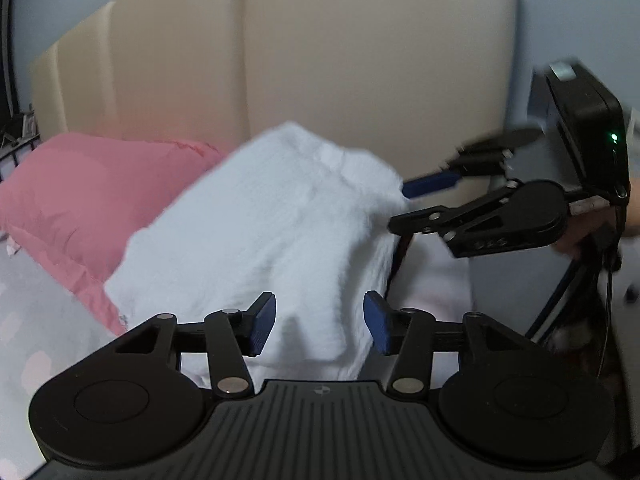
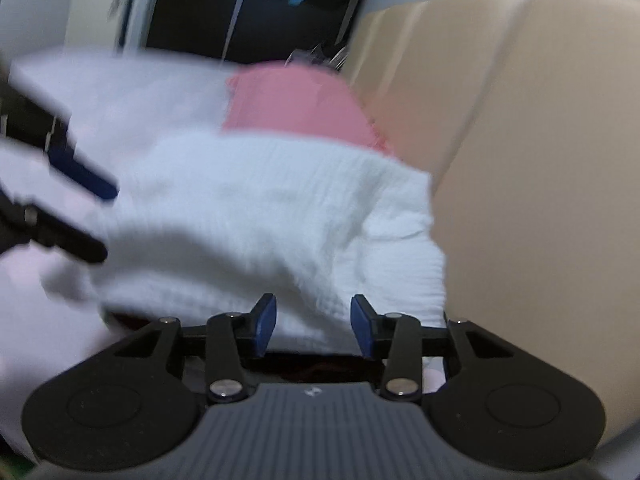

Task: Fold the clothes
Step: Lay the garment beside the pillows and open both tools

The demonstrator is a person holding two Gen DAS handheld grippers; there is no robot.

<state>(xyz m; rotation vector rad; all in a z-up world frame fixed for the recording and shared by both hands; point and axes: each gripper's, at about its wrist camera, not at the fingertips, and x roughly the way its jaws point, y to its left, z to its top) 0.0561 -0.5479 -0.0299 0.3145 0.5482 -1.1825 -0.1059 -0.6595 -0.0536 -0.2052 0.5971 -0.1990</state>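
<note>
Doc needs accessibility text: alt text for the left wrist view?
A white garment lies bunched on a bed, its near edge between the open blue pads of the left claw. The right claw reaches in from the right at the garment's far corner. Behind are a pink pillow and a beige padded headboard.

left wrist: close, angled down | right wrist: same | shared: white garment (image 1: 272,216)

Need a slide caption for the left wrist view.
Left gripper open over white cloth beside pink pillow; right gripper at cloth's far edge.
</note>
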